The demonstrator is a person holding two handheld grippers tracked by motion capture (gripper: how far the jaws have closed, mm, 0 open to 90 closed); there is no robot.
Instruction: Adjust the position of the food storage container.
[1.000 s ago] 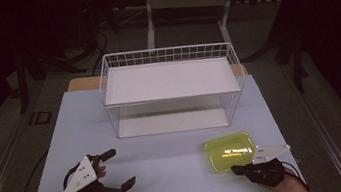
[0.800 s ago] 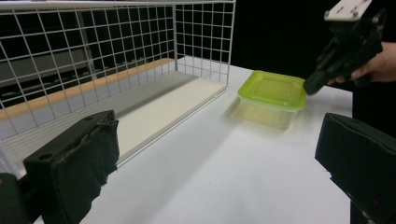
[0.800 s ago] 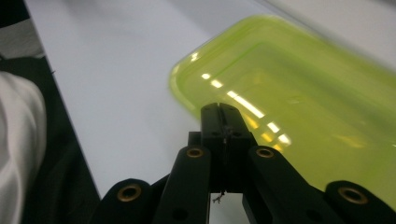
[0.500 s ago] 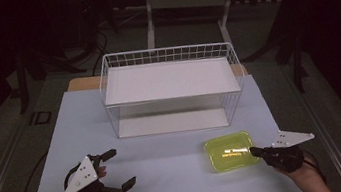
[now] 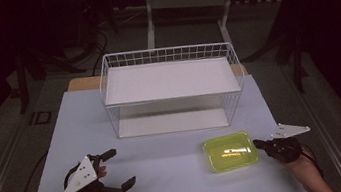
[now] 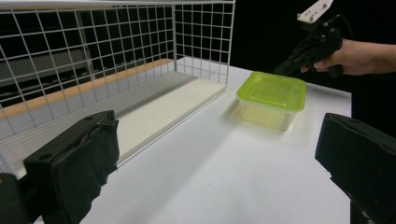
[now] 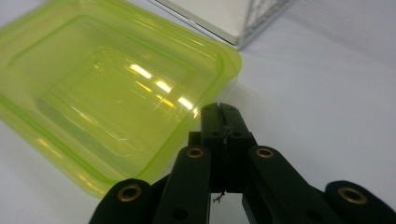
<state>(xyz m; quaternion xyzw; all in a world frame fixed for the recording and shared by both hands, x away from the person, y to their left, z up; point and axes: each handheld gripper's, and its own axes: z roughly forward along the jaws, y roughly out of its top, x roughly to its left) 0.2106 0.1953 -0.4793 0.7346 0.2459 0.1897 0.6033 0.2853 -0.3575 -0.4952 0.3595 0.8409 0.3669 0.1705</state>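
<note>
A darkened lab or recording studio: a pale work table point(image 5: 170, 177) stands lit amid black surroundings, with metal stand legs point(image 5: 150, 23) and trailing cables point(image 5: 99, 35) on the grey floor behind, and a white wire rack point(image 5: 170, 88) staged alone on top.

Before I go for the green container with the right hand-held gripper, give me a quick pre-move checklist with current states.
1. Right hand-held gripper beside the green container: ok, at its right edge.
2. Right jaws open for a grasp: not ok, shut together in the right gripper view.
3. Container sitting flat on the table: ok.
4. Container empty: ok, nothing inside.
5. Left hand-held gripper out of the way: ok, open and well apart.
6. Wire rack shelf free: ok.
</note>
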